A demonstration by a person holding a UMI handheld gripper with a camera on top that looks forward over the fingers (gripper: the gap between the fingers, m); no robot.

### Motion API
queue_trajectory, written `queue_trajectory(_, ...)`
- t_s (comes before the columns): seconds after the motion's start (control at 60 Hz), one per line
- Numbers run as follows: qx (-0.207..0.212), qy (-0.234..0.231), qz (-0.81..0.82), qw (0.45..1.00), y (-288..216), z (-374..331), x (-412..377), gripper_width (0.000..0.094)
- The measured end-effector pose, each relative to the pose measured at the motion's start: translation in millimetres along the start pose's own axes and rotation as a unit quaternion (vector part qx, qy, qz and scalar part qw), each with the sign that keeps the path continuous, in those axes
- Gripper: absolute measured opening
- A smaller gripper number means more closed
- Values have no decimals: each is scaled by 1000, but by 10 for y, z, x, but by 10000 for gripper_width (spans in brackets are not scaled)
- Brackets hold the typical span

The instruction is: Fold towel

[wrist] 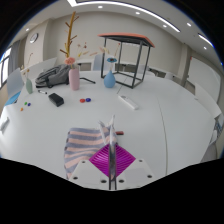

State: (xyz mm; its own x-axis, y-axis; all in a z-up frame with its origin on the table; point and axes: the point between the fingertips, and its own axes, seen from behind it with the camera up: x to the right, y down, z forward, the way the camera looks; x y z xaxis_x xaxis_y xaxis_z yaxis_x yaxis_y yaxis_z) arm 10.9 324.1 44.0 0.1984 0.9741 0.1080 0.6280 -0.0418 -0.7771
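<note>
No readable labels or writing anywhere. My claw (pixel 112 160) is low over the white bench (pixel 150 120), pointing forward, fingers pinched together on the striped towel (pixel 88 145). Towel's bunched up at the fingertips, draping left. Pink vase (pixel 73 76) and blue vase (pixel 109 71) sit well beyond.
</note>
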Motion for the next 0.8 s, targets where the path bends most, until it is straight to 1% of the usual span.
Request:
queue_trajectory(0.05,-17,-3,-16,1000,145,109,31,148)
queue_trajectory(0.083,-21,-7,-20,1000,181,163,18,278)
queue_trajectory(0.133,-30,-6,-25,999,293,166,45,538)
queue_trajectory(0.183,-27,5,-28,999,245,98,119,854)
queue_trajectory(0.233,-18,17,-30,999,87,-50,171,812)
queue_trajectory(0.283,-12,18,-17,1000,7,-324,162,847)
queue_trajectory(0.3,-11,15,-13,1000,-21,-453,147,861)
queue_trajectory(0.383,-12,-16,9,1000,-157,-1095,-24,850)
queue_trajectory(0.433,-17,-26,17,999,-210,-1485,-98,850)
queue_trajectory(0.483,-20,-33,19,999,-239,-1885,-147,851)
queue_trajectory(0.583,-10,-39,14,999,-310,-2517,-222,850)
queue_trajectory(0.667,-2,-35,13,999,-335,-2912,-247,850)
queue_trajectory(0.8,16,-32,17,999,-343,-3213,-293,851)
